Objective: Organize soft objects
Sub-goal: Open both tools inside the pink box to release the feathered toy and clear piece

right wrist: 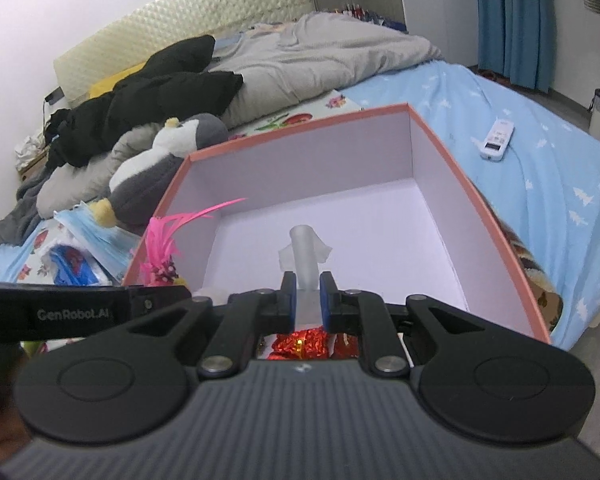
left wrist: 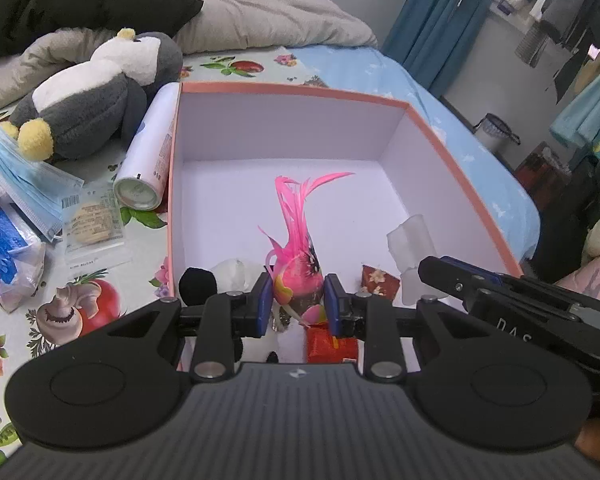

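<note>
Pink feathered toy [left wrist: 298, 276] pinched in left tool [left wrist: 298, 300] over the box [left wrist: 292, 90] | right tool [right wrist: 305, 300] grips translucent soft piece [right wrist: 302, 248] | risk: feathers snagging at release

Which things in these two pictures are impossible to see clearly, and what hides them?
- Red items, left wrist view: hidden behind the left gripper and its pink bird.
- Red wrappers, right wrist view: covered by the right gripper.
- Snack label, left wrist view: print too small.
- Remote, right wrist view: screen too small.
</note>
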`<state>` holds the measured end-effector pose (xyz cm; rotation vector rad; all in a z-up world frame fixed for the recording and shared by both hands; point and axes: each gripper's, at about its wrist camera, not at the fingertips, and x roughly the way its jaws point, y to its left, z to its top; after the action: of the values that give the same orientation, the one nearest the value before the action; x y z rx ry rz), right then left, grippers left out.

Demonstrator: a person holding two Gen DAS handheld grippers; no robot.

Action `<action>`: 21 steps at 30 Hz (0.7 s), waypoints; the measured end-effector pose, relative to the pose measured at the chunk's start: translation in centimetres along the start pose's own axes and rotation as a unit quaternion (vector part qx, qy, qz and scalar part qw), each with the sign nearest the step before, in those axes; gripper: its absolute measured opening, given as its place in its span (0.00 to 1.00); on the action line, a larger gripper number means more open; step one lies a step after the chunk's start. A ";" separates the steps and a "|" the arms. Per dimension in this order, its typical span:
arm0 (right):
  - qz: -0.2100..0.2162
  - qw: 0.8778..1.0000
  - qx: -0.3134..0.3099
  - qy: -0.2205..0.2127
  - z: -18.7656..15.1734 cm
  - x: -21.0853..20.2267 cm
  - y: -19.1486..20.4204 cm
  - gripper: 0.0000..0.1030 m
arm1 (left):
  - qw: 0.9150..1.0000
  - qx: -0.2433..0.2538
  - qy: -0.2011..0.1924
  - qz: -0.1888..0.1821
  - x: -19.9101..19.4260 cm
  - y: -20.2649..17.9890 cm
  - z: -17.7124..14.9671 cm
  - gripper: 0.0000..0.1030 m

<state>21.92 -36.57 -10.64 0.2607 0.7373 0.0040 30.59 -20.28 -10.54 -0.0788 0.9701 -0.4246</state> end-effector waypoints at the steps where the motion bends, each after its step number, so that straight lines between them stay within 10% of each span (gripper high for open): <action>1: 0.002 1.000 0.000 0.001 -0.1 0.2 0.0 0.16 | 1.000 0.002 0.001 0.002 0.1 0.0 0.0 0.31; 21: -0.002 1.000 0.013 -0.010 0.4 -1.0 -0.6 0.32 | 1.000 0.009 -0.025 0.008 -2.2 -0.3 -0.4 0.47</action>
<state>21.37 -37.31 -9.81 0.2836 0.7187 -0.0114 29.09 -19.70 -8.97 -0.0657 0.9180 -0.4143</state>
